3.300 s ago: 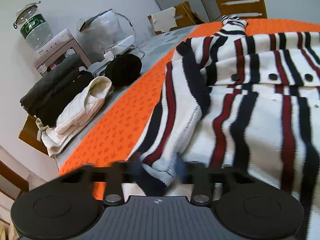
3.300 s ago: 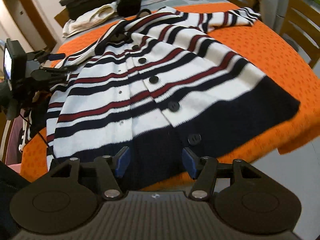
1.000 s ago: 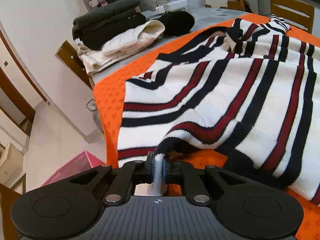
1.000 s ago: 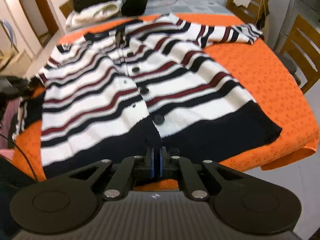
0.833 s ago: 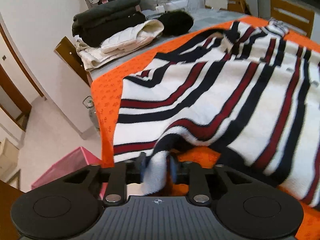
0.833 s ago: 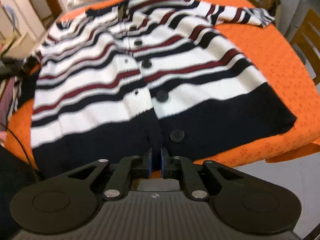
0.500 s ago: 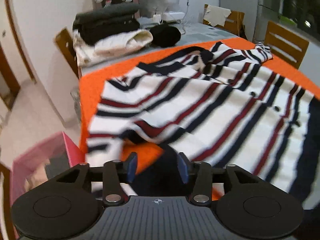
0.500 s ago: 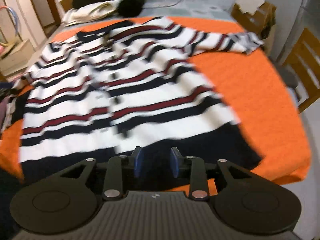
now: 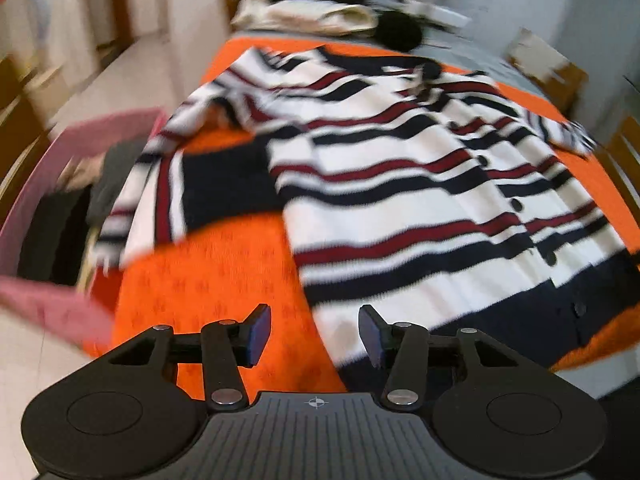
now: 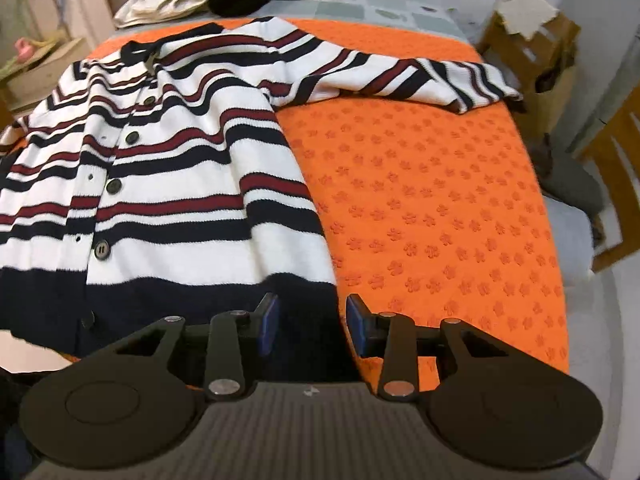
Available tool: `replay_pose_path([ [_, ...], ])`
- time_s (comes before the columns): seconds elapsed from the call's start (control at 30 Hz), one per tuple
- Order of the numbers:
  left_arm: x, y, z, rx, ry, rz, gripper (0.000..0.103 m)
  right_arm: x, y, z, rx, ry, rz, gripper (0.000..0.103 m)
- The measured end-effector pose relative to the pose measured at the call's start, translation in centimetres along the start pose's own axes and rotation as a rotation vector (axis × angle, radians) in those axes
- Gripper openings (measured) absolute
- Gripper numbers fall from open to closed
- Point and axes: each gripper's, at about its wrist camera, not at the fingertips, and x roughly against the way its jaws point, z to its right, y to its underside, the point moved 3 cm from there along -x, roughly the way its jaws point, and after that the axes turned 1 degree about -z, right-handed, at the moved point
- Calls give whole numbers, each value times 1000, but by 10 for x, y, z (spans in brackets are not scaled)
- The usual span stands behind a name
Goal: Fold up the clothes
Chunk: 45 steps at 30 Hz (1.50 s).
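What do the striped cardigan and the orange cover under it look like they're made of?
Striped cardigan: soft knit, probably wool or acrylic; fuzzy stripe edges and ribbing show, with glossy dark buttons, likely plastic. Orange cover: matte textile, apparently woven or knitted, with a raised flower-like pattern repeating across it; the fibre can't be told.

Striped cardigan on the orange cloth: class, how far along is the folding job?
Done: the striped cardigan lies spread, buttoned front up, on the orange cloth. In hand: nothing; the left gripper and right gripper are both open and empty near the hem. Left: every fold; the right sleeve lies stretched out.
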Motion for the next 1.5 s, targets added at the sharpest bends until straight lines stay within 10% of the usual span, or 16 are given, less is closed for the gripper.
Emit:
replay_pose_path([
  [0.2,0,28,9,242,-54,3,50,-9,8,11,25,-71,13,43],
  [0.47,0,36,31,292,-123,12,49,-19,20,17,45,-157,-16,40],
  [0.6,3,34,51,228,-168,27,8,-14,19,16,54,-200,-12,14],
  [0.67,14,29,53,219,-189,62,6,-9,17,14,64,-224,-9,12],
  [1.0,37,34,33,217,-309,9,8,19,15,10,155,-313,-61,12],
  [1.13,46,29,40,204,-356,78,25,12,10,16,205,-281,-59,25],
  [1.5,45,-52,46,168,-286,236,40,13,-111,36,285,-254,117,38],
])
